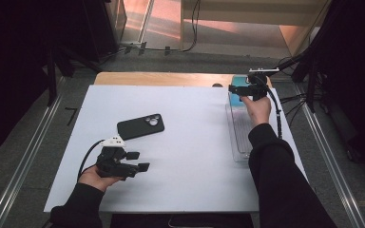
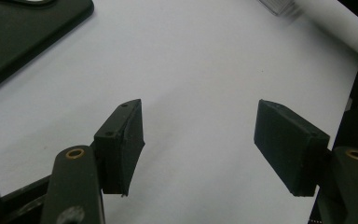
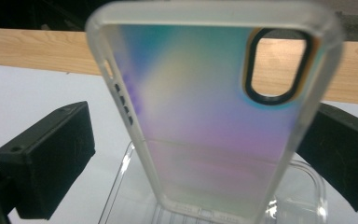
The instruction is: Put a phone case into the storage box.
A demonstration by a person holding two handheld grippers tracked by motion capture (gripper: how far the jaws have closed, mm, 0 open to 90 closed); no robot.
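Note:
An iridescent translucent phone case (image 3: 205, 116) with a camera cutout stands on end in a clear plastic tray (image 3: 119, 185). My right gripper (image 3: 196, 154) is open around it. Its left pad (image 3: 51, 158) is clear of the case, and the right pad sits close behind the case's edge. In the high view this gripper (image 1: 240, 89) is at the table's far right, over the teal case (image 1: 236, 99). A black phone (image 1: 140, 126) lies camera side up left of centre. My left gripper (image 1: 138, 161) rests low near the front left, open with nothing in it (image 2: 198, 140), and the phone's corner (image 2: 23, 32) lies beyond it.
The clear tray (image 1: 241, 137) runs along the right edge of the white table cover (image 1: 190, 142). A wooden strip (image 1: 161, 78) borders the far edge. Cables and dark stands surround the table on the floor.

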